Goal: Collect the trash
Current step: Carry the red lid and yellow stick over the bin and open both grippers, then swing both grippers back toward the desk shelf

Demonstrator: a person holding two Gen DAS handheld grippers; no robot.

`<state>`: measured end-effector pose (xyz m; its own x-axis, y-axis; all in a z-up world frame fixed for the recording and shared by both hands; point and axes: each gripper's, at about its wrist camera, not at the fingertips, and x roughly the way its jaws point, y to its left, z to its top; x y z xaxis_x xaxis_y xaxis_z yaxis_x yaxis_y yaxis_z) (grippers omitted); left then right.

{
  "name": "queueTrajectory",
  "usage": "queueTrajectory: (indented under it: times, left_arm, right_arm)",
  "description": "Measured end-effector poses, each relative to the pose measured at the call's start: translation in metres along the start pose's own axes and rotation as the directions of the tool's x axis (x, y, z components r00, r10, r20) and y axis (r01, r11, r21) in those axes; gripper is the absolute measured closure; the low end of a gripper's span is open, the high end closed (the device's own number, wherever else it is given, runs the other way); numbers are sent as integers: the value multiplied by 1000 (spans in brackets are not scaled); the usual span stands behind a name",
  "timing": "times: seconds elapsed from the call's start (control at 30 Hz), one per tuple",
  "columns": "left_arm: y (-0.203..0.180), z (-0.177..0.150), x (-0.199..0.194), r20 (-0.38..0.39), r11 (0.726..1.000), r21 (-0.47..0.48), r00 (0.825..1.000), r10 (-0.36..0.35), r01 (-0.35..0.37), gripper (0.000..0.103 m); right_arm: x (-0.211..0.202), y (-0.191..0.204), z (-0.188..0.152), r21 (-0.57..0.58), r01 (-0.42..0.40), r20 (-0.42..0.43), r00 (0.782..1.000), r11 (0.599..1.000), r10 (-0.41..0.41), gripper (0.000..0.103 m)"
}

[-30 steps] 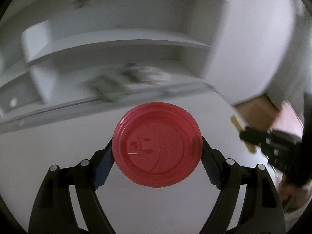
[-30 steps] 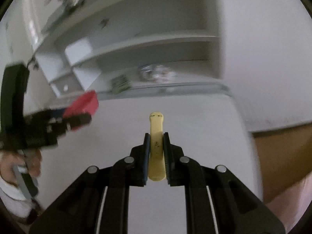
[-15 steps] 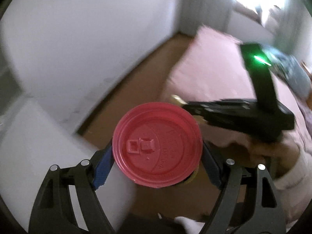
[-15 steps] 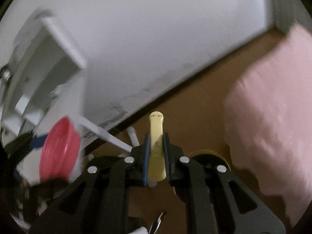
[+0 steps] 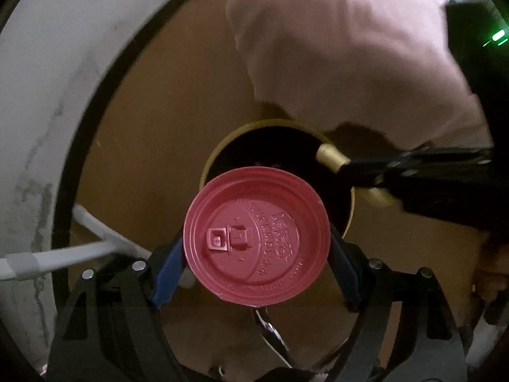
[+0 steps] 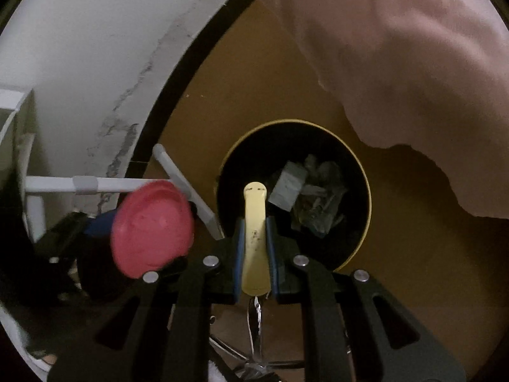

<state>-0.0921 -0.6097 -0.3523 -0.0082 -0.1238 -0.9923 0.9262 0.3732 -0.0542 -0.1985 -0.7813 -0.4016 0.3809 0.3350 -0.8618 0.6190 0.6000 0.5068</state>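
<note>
Red round embossed plastic lid point(image 5: 256, 235) clamped by left fingers point(image 5: 345, 272), right fingers point(image 6: 239, 254) pinching flat yellow stick point(image 6: 254, 238)

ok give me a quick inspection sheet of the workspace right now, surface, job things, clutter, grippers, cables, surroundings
surface: brown floor, bare where visible.
job's things: red cup lid and yellow stick, both above or near the open round bin; the bin already holds crumpled paper trash.
clutter: a shiny metal piece low in the right wrist view, unclear what.
grippers: left gripper shut on the red cup lid by its rim; right gripper shut on the yellow stick.
cables: nothing seen.
surroundings: white wall with scuffs, black baseboard, white bars, pink fabric overhanging near the bin.
</note>
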Motion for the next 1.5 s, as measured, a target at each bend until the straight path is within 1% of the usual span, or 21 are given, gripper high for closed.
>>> queueTrajectory:
  times: [0.23, 0.27, 0.3, 0.33, 0.43, 0.5, 0.57, 0.67, 0.73, 0.77, 0.87, 0.93, 1.0, 1.1, 1.13, 1.2, 1.23, 1.27, 1.37, 1.43, 1.5]
  left_arm:
    - [-4, 6, 14, -11, 999, -5, 999, -51, 51, 21]
    - [-5, 7, 13, -8, 999, -2, 999, -54, 54, 13]
    - [-5, 8, 12, 3, 998, -5, 998, -57, 57, 9]
    - [-5, 8, 10, 26, 998, -11, 998, -64, 64, 8]
    - [-8, 7, 2, 55, 996, -21, 994, -90, 91, 8]
    - [-14, 10, -8, 90, 995, -13, 991, -97, 99, 8]
    - [-23, 12, -29, 145, 995, 15, 984, -102, 101, 8]
    - [-38, 13, -87, 275, 991, 68, 952, -132, 118, 8]
    - [-43, 11, -149, 397, 985, 112, 903, -167, 133, 8]
    - [-41, 7, -179, 454, 984, 123, 874, -171, 129, 8]
    - [-18, -5, -250, 597, 991, 96, 791, -132, 92, 7]
    - [20, -22, -292, 665, 998, -3, 746, -41, 58, 7]
    - [63, -42, -315, 691, 991, -132, 719, 76, 22, 7]
    - [146, -91, -339, 651, 905, -422, 675, 346, -57, 6]
    - [183, -116, -344, 613, 843, -534, 662, 432, -56, 7]
    - [238, -156, -348, 528, 732, -680, 664, 529, -42, 7]
    - [274, -183, -348, 451, 638, -769, 676, 583, -38, 7]
    - [295, -199, -349, 406, 579, -814, 681, 610, -33, 7]
    - [369, -259, -351, 206, 308, -951, 673, 710, -34, 7]
    - [406, -281, -351, 112, 183, -983, 674, 730, -35, 7]
    - [436, -289, -352, 85, 131, -991, 683, 725, -15, 7]
  right_arm:
    - [5, -6, 7, 48, -22, 7, 1000, 999, 21, 84]
    - [1, -9, 9, 63, -22, 16, 1000, 998, 21, 65]
    - [-3, -11, 10, 73, -11, 30, 999, 997, 9, 30]
    - [-12, -13, 12, 82, 11, 58, 998, 997, -16, 19]
    - [-41, -19, 19, 94, 44, 124, 991, 995, -56, 16]
    - [-77, -20, 22, 114, 91, 205, 972, 989, -113, 16]
    - [-121, -17, 21, 138, 166, 309, 929, 977, -201, 15]
    - [-199, 5, 7, 173, 261, 512, 800, 950, -313, 7]
    - [-234, 23, -4, 191, 300, 613, 707, 935, -353, 7]
    - [-256, 40, -15, 203, 331, 679, 631, 922, -376, 7]
    - [-278, 75, -32, 201, 411, 754, 514, 889, -408, 7]
    - [-279, 90, -25, 153, 419, 759, 529, 895, -378, 7]
    - [-266, 114, -20, 93, 408, 748, 574, 908, -334, 7]
    - [-241, 152, -10, 9, 419, 721, 626, 908, -296, 7]
    - [-232, 171, -6, -34, 418, 714, 646, 908, -271, 7]
    - [-221, 203, -1, -98, 415, 712, 664, 904, -228, 7]
    - [-216, 218, 1, -123, 415, 713, 669, 901, -211, 7]
    - [-209, 238, 4, -160, 417, 712, 676, 895, -187, 7]
    - [-185, 294, 7, -262, 415, 699, 704, 871, -125, 7]
    - [-170, 327, 7, -328, 402, 675, 733, 855, -86, 7]
    - [-154, 359, 4, -390, 375, 643, 765, 841, -43, 7]
